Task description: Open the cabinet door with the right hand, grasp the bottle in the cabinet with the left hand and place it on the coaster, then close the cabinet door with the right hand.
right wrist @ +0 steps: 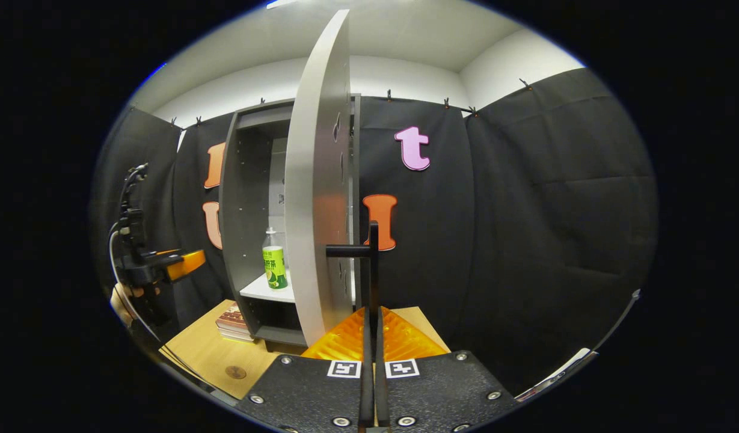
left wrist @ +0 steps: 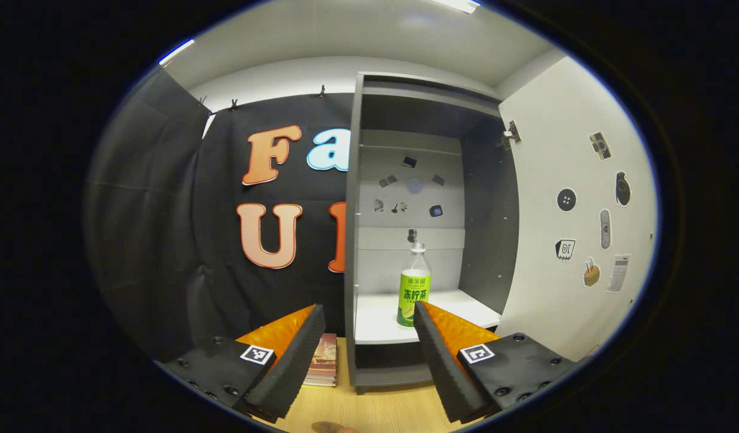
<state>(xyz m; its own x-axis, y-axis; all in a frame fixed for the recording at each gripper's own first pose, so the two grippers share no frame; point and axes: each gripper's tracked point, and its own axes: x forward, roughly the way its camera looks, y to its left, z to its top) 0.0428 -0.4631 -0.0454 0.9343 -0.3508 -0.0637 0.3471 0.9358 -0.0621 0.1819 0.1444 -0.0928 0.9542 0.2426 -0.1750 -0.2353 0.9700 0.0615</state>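
Observation:
A clear bottle [left wrist: 414,282] with a green label and white cap stands upright on the white shelf [left wrist: 375,322] of the grey cabinet [left wrist: 352,240]. My left gripper [left wrist: 368,310] is open in front of the shelf, short of the bottle, with nothing between its fingers. In the right gripper view the cabinet door [right wrist: 318,198] is swung open and seen nearly edge-on. My right gripper [right wrist: 373,316] is shut on the door's black bar handle [right wrist: 372,264]. The bottle [right wrist: 274,263] shows past the door, and the left gripper [right wrist: 180,263] hovers at far left. A round brown coaster [right wrist: 236,372] lies on the wooden table [right wrist: 207,355].
A small stack of books [left wrist: 324,361] lies on the table against the cabinet's left foot, also the books [right wrist: 232,322] in the right gripper view. The open door's inner face [left wrist: 576,228] carries several stickers and stands to the right of the shelf. Black cloth walls surround the booth.

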